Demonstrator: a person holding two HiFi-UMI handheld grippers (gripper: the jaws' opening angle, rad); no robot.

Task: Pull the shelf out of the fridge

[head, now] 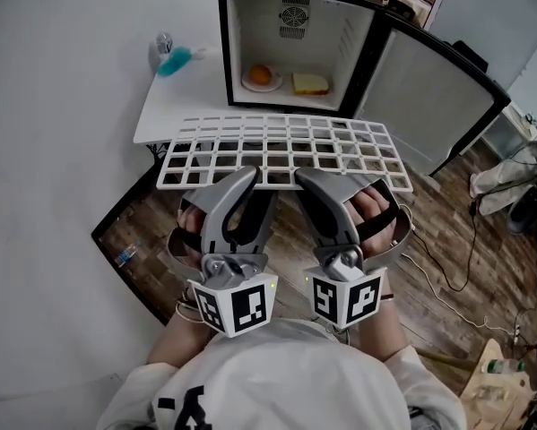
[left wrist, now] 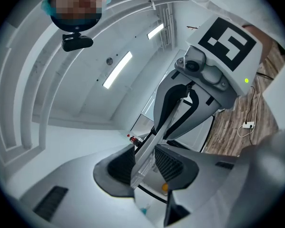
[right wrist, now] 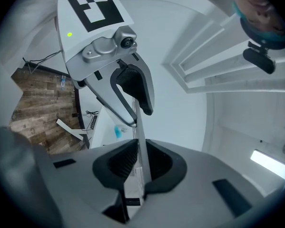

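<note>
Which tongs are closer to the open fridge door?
Right. The right tongs clamp the white wire shelf toward the open black fridge door; the left tongs clamp it farther off.

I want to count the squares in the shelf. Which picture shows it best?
The head view: the whole shelf lies flat, nearly every square showing. The left and right gripper views catch only its thin edge between the jaws.
</note>
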